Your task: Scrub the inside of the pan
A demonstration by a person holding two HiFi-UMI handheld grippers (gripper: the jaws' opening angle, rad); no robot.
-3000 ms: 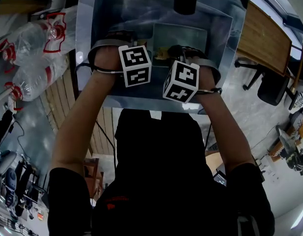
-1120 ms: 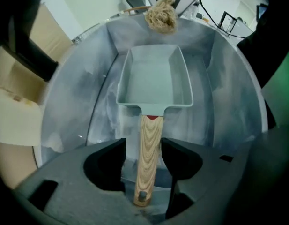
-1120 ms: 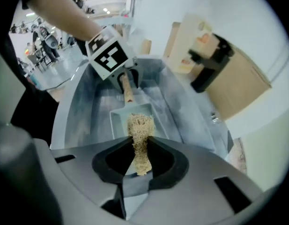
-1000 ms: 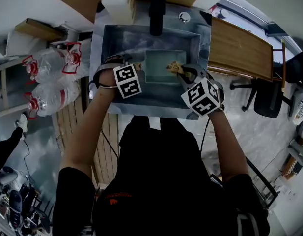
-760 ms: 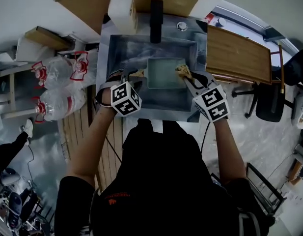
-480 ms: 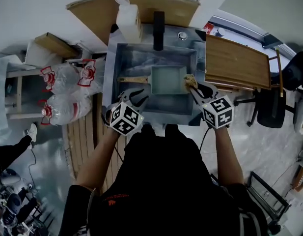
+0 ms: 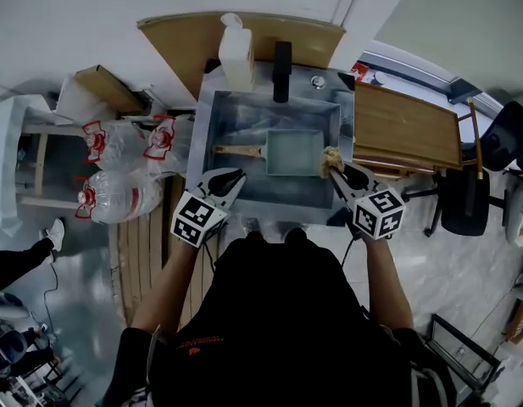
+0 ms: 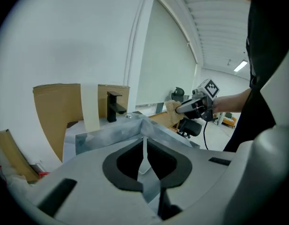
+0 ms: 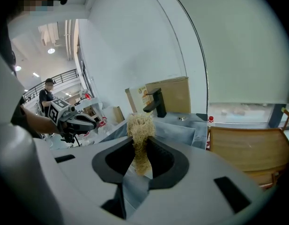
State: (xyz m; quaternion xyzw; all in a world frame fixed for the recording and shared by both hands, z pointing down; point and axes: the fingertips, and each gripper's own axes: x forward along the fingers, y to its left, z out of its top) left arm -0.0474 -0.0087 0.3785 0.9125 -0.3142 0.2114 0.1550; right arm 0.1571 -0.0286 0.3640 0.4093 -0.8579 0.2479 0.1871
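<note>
A pale rectangular pan (image 7: 295, 153) with a wooden handle (image 7: 238, 151) lies in the steel sink (image 7: 223, 113). My left gripper (image 7: 231, 177) hovers over the sink's front left rim, apart from the handle. Its jaws have just been closing and now stand shut, with nothing between them (image 8: 144, 153). My right gripper (image 7: 337, 170) is at the sink's right rim, shut on a tan fibrous scrubber (image 7: 332, 158). The scrubber (image 9: 140, 130) sticks up from between the right gripper's jaws (image 9: 142, 161), above and beside the pan.
A black faucet (image 7: 282, 59) and a white soap bottle (image 7: 236, 53) stand at the sink's back, with cardboard (image 7: 185, 49) behind. A wooden board (image 7: 405, 125) lies to the right. Large water bottles (image 7: 117, 142) lie on the floor to the left.
Both grippers have lifted out of the sink and drawn back toward its front edge. The left one came off the pan handle and its jaws closed. The scrubber stayed in the right gripper.
</note>
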